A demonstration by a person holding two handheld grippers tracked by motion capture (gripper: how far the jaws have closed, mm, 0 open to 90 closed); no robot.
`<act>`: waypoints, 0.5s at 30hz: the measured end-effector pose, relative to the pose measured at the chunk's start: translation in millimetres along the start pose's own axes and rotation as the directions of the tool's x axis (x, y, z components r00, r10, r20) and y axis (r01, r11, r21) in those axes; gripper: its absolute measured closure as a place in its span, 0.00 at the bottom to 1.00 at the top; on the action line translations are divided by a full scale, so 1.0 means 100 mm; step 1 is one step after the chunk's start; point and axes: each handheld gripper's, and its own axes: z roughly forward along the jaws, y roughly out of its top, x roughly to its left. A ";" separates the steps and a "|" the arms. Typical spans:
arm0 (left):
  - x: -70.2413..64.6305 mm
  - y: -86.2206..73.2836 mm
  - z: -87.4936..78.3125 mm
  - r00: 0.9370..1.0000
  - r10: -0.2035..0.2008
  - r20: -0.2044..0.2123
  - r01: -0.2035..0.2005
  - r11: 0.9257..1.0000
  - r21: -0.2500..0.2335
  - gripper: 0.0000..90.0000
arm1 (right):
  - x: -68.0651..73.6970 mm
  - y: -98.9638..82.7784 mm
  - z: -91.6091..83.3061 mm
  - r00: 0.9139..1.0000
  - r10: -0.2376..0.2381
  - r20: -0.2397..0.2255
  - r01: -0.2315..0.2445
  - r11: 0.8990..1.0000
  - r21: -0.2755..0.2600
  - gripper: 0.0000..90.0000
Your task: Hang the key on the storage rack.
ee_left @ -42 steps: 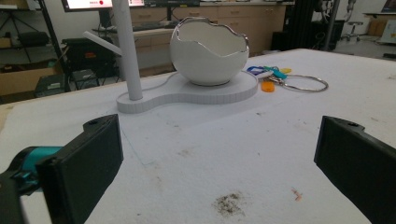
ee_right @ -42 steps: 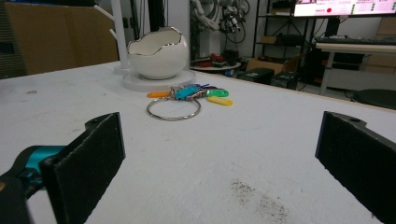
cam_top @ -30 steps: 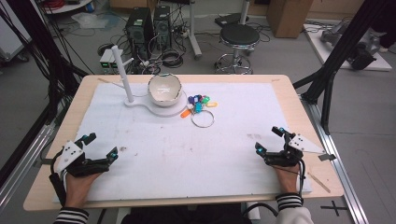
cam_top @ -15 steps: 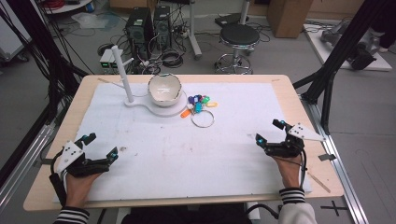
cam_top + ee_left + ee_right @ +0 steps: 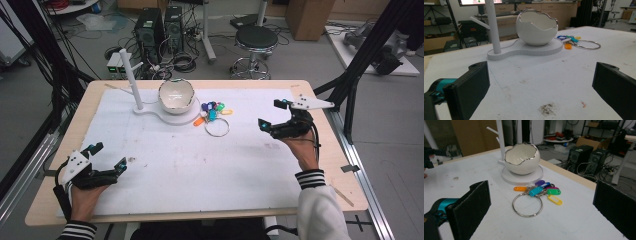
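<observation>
Key ring (image 5: 527, 205) lies ahead between my right gripper's (image 5: 537, 220) spread jaws; thin, slippery wire, I'd pinch its near arc.

A wooden table (image 5: 325, 165) carries a white mat (image 5: 200, 165) that covers most of its top, leaving bare wood at the edges. On the mat's far part lies a flat white base (image 5: 165, 116), with a white post (image 5: 131, 80) rising from its left end and an eggshell-shaped bowl (image 5: 176, 95) standing on its right end. Just right of the base a metal ring (image 5: 217, 127) lies flat on the mat, with a bunch of coloured tags (image 5: 212, 110) between the ring and the base.
</observation>
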 end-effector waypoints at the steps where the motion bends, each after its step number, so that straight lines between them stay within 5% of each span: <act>1: 0.00 0.00 0.00 1.000 -0.001 -0.001 0.001 1.000 -0.001 0.02 | 0.00 0.05 0.05 1.000 -0.009 -0.012 0.009 1.000 0.015 0.01; 6: 0.00 0.00 0.00 1.000 0.001 0.001 -0.001 1.000 0.003 0.02 | 0.00 0.22 0.24 0.998 -0.028 -0.057 0.033 0.997 0.072 0.01; 15: 0.01 0.00 0.00 1.000 0.004 0.002 -0.004 1.000 0.009 0.02 | -0.01 0.56 0.73 0.986 -0.063 -0.154 0.095 0.974 0.207 0.01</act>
